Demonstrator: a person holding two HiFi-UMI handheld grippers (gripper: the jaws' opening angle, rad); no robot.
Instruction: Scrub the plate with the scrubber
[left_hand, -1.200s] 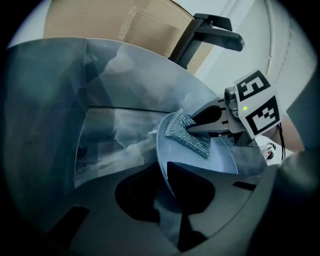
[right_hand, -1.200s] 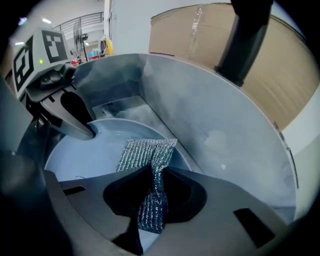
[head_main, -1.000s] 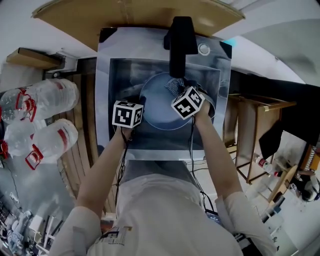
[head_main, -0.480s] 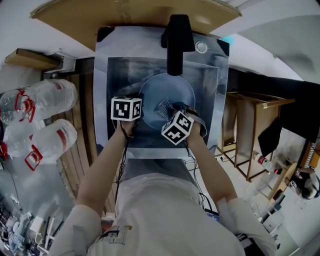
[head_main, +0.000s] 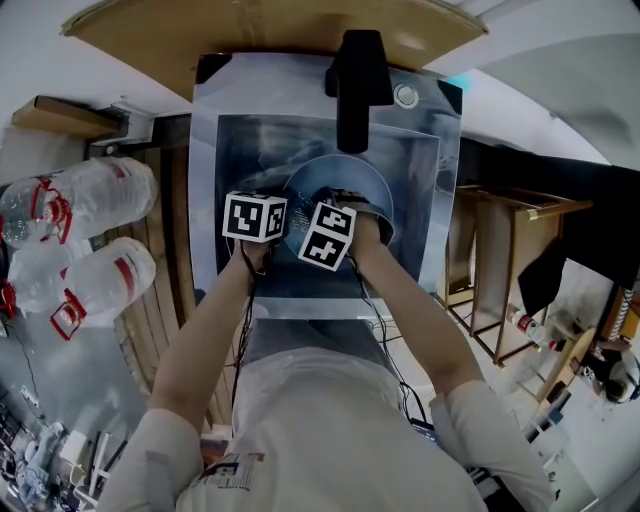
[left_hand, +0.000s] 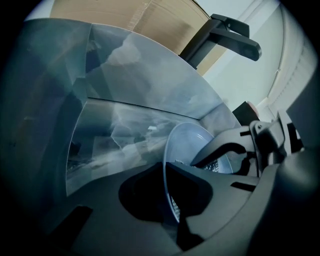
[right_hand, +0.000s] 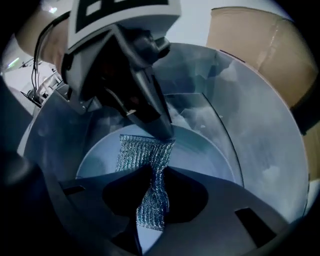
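The left tool (left_hand: 166, 172) has its jaws closing on the rim of the plate (left_hand: 195, 142). The thin pale edge runs straight down between the two jaws, and they pinch it. In the head view this tool's marker cube (head_main: 254, 218) sits at about 9 o'clock of the plate (head_main: 350, 180), so the grip is on the plate's left rim.

The right tool (right_hand: 152, 175) has its jaws pressed together on the scrubber (right_hand: 140, 150), a piece of silvery metal mesh. The mesh is squeezed narrow where the jaws hold it. Beyond the tips, toward 12 o'clock, it fans out flat against the face of the plate (right_hand: 210, 155), and a short tail hangs below the jaws toward 6 o'clock. In the right gripper view the left tool (right_hand: 162, 127) comes in from about 11 o'clock, and its tip meets the far edge of the mesh. In the head view the right tool's cube (head_main: 325, 236) lies at about 7 o'clock of the plate's middle, just beside the left cube.

The plate lies inside the steel sink (head_main: 230, 150), roughly at its middle. A black faucet (head_main: 352, 80) stands at 12 o'clock of the plate and reaches over the basin. On the floor at 9 o'clock of the sink lie large clear water bottles (head_main: 90, 200) with red handles. At 3 o'clock stands a wooden frame (head_main: 500, 270).
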